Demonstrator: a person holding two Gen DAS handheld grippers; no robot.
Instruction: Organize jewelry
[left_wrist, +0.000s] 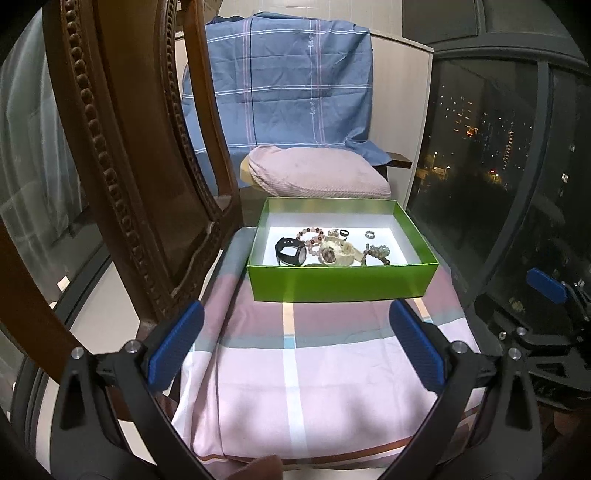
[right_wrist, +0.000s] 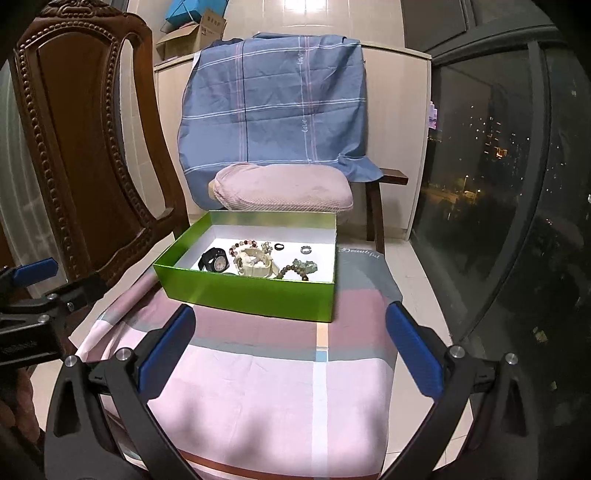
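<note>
The green box of jewelry sits ahead of both grippers, left and right, fingers spread wide, holding nothing, clear of the box

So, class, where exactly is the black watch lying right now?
In both wrist views the black watch lies inside the green box, at its left end, beside the pink bead bracelet and the cream watch.

Both grippers wide apart, nothing held.

Left gripper angles downward, blue pads spread, gap empty. Right gripper likewise angled down and spread, empty. A fingertip, apparently the person's, shows blurred at the left view's bottom edge.
</note>
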